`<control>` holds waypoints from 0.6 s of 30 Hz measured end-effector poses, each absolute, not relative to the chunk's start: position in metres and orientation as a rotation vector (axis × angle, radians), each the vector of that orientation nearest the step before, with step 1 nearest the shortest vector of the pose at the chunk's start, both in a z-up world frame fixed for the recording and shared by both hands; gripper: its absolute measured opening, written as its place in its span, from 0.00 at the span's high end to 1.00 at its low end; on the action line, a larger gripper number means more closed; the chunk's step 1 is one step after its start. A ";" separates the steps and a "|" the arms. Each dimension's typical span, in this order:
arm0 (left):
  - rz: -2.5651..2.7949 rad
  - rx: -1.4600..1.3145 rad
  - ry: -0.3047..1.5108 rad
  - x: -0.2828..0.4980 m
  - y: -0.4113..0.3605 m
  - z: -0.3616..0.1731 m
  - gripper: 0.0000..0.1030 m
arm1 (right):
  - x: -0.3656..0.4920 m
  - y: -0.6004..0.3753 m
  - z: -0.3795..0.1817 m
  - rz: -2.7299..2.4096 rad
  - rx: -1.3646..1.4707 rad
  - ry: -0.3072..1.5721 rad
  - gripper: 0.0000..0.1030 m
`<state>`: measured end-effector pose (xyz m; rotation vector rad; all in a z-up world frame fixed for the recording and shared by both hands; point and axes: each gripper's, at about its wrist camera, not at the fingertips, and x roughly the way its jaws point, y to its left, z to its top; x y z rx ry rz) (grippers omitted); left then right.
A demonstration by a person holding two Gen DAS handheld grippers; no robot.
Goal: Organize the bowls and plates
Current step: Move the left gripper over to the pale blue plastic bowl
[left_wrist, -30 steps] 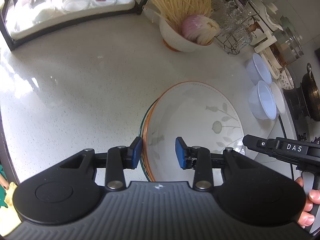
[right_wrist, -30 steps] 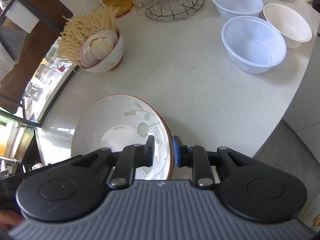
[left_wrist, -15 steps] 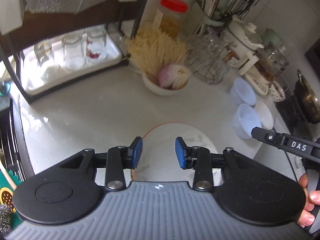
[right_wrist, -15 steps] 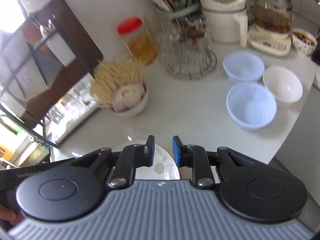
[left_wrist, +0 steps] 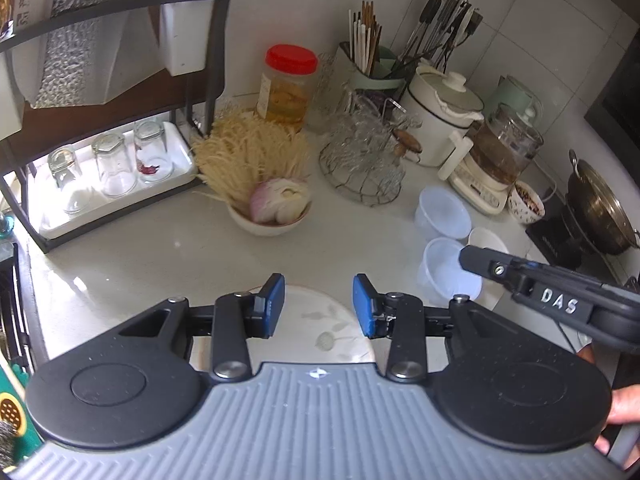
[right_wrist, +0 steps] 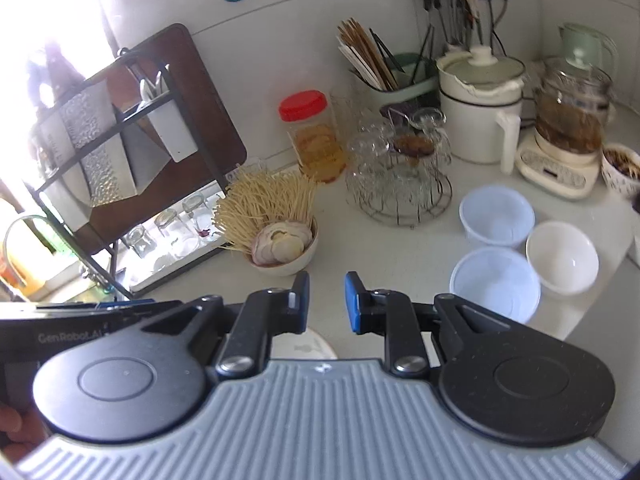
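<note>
Bowl with leaf motif, mouth upward on bench, near side hidden beneath left hand-held gripper, jaws opening, empty; right hand-held gripper narrowly parted, grasping nothing.

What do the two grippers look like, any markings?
Both match: ribbed grey body, black round side housings, black linkage arms with silver pivots, blue finger pads. From the left gripper view the right one's side reads "DAS"; from the right gripper view the left one's reads "GenRobot.AI".
</note>
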<state>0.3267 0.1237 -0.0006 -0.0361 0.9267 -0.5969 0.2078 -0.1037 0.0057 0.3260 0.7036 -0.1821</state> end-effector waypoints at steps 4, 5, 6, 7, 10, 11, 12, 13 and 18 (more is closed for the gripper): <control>-0.565 -0.048 0.906 0.321 0.097 -0.001 0.58 | 0.207 -0.127 0.006 -0.154 0.304 0.689 0.77; -0.558 -0.056 0.904 0.321 0.090 -0.002 0.58 | 0.207 -0.133 0.006 -0.149 0.292 0.684 0.77; -0.549 -0.064 0.906 0.320 0.083 -0.004 0.58 | 0.206 -0.139 0.005 -0.144 0.283 0.681 0.77; -0.540 -0.073 0.908 0.320 0.076 -0.005 0.58 | 0.205 -0.146 0.004 -0.142 0.277 0.683 0.77; -0.531 -0.088 0.911 0.316 0.051 -0.009 0.58 | 0.201 -0.167 -0.001 -0.117 0.279 0.677 0.77; -0.531 -0.091 0.914 0.314 0.043 -0.010 0.58 | 0.201 -0.174 -0.004 -0.117 0.280 0.682 0.77; -0.528 -0.094 0.918 0.312 0.035 -0.011 0.58 | 0.201 -0.182 -0.007 -0.115 0.289 0.689 0.77; -0.526 -0.094 0.919 0.310 0.027 -0.013 0.58 | 0.201 -0.190 -0.010 -0.111 0.303 0.691 0.77; -0.519 -0.083 0.933 0.305 -0.012 -0.020 0.58 | 0.198 -0.228 -0.014 -0.124 0.303 0.677 0.77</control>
